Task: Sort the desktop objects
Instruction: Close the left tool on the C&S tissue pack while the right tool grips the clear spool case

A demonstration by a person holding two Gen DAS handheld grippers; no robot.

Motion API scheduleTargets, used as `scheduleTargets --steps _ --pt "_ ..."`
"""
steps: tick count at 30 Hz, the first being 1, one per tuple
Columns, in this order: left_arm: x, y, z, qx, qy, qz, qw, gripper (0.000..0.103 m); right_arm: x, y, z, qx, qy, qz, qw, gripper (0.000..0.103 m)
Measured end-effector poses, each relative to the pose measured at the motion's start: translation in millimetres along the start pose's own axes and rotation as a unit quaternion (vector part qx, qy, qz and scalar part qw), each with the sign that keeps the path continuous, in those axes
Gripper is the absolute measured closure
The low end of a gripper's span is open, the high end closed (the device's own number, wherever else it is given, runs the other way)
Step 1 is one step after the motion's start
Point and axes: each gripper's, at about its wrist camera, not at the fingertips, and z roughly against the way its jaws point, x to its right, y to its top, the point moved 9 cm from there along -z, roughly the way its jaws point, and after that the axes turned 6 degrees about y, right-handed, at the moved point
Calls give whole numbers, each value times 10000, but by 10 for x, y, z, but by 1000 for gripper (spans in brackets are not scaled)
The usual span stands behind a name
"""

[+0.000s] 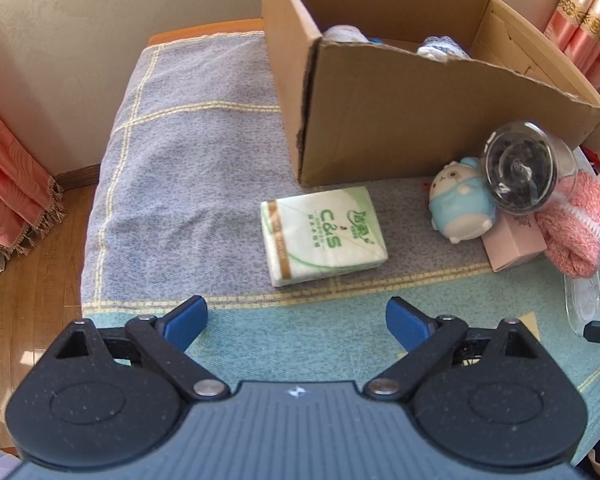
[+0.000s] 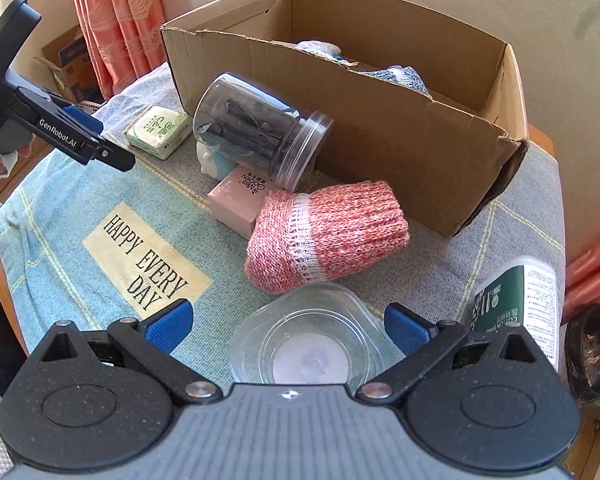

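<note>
Left gripper, lower centre, spread wide and empty above tissue pack at frame centre. Right gripper likewise released, straddling clear plastic container; cardboard box at top.

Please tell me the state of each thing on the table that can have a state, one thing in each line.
cardboard box: open on top, cloth items inside.
clear jar: lying tilted on the pink box, dark items inside.
tissue pack: lying flat, sealed.
pink knitted sock: folded, lying.
clear plastic container: upright, lidless.
left gripper: open, empty.
right gripper: open, empty.
</note>
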Motion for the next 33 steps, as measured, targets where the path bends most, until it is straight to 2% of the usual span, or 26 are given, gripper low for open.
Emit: scheduleTargets --steps 3,4,11,17,26,30,33 --pt "118 25 -64 94 270 -200 9994 3 15 -30 51 94 -35 -112 9999 0" --pt "144 44 -74 141 255 -192 9994 2 21 -36 66 122 -77 -114 9998 0" --pt "150 227 -164 242 373 140 9989 1 109 -86 52 99 -184 43 9998 0" --pt "177 341 -222 244 360 311 9986 1 123 -107 -77 17 151 -231 9996 0" --pt "185 372 -230 284 369 326 9984 1 -92 -278 -109 -212 529 -576 9967 0" --pt "166 361 -223 383 332 283 9983 2 -168 -302 -128 -283 387 -312 9984 0" --pt "139 360 -194 424 375 346 9978 9 -166 -255 -167 -288 320 -259 9987 0"
